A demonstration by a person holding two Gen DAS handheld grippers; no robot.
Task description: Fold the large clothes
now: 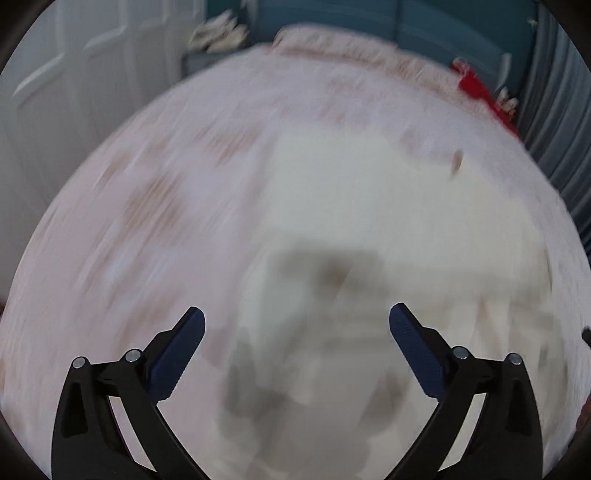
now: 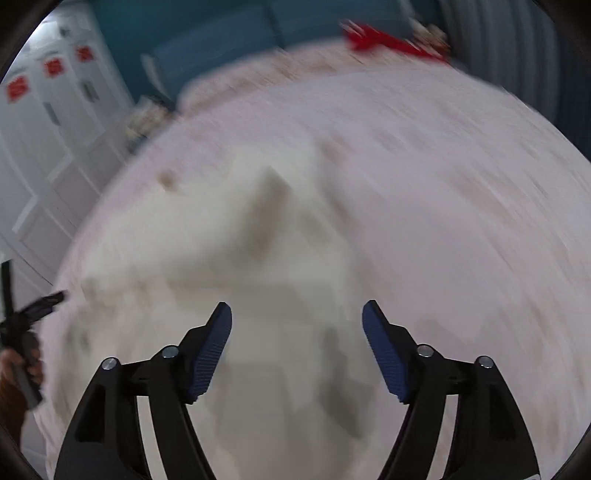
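Both views heavily motion-blurred. Cream garment (image 1: 369,206) lies flat on the pink patterned bedspread (image 1: 166,184), ahead of and below the left gripper (image 1: 297,319), spreading to that claw's right; long axis and which way it points can't be told through blur. Left gripper: jaws spread wide, holding nothing. Right gripper (image 2: 297,317): jaws also wide apart, empty, garment ahead and left of it.

Right view only: left gripper at far left edge, white doors (image 2: 55,129) with 3 red stickers. Left view only: pale clutter (image 1: 218,33) on a stand. Both: teal headboard (image 1: 406,22), red item (image 1: 480,92), grey curtain (image 1: 561,110).
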